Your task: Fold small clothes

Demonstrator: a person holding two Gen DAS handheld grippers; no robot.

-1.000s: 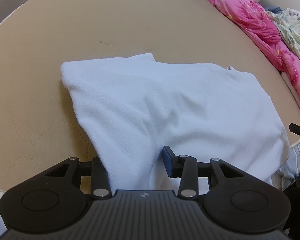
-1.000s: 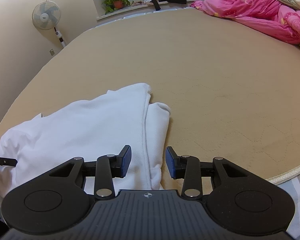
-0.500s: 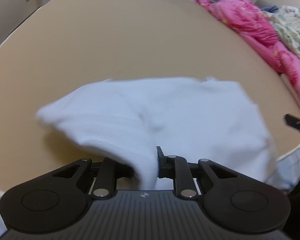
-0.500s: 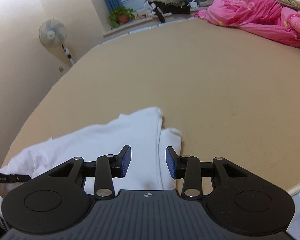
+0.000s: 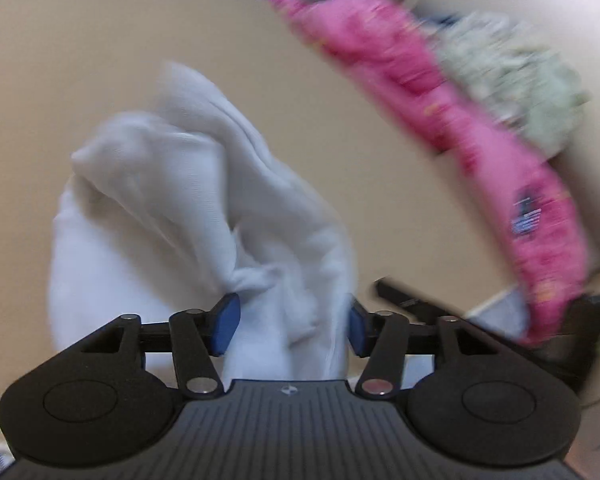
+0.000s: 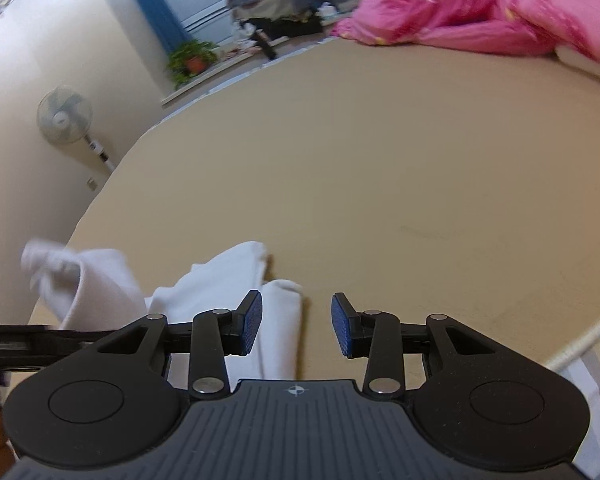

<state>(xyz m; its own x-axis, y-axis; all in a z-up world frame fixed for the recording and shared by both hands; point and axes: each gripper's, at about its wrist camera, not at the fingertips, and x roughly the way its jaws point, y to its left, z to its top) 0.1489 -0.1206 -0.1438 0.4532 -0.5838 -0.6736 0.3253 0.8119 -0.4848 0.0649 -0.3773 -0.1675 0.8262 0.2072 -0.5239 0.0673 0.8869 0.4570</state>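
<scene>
A white garment (image 5: 180,200) lies bunched on the beige bed sheet (image 5: 80,60), one part lifted and folded over itself. My left gripper (image 5: 291,326) hangs over it with its jaws opening; loose cloth still sits between the blue pads (image 5: 226,322) without being pinched. In the right wrist view the same white garment (image 6: 228,280) lies at the lower left. My right gripper (image 6: 296,328) stands open just above its folded edge, with nothing gripped. The left gripper's black finger (image 6: 40,340) shows at the left edge there.
A pink quilt (image 5: 420,100) and floral bedding (image 5: 512,80) are heaped along the bed's right side. The bed's piped edge (image 6: 580,340) runs at the near right. A standing fan (image 6: 64,114) and a potted plant (image 6: 192,58) are beyond the bed.
The left gripper has swung up and to the right, dragging the white cloth over into a bunch, and its jaws have spread. The right gripper's view has tilted and shifted a little.
</scene>
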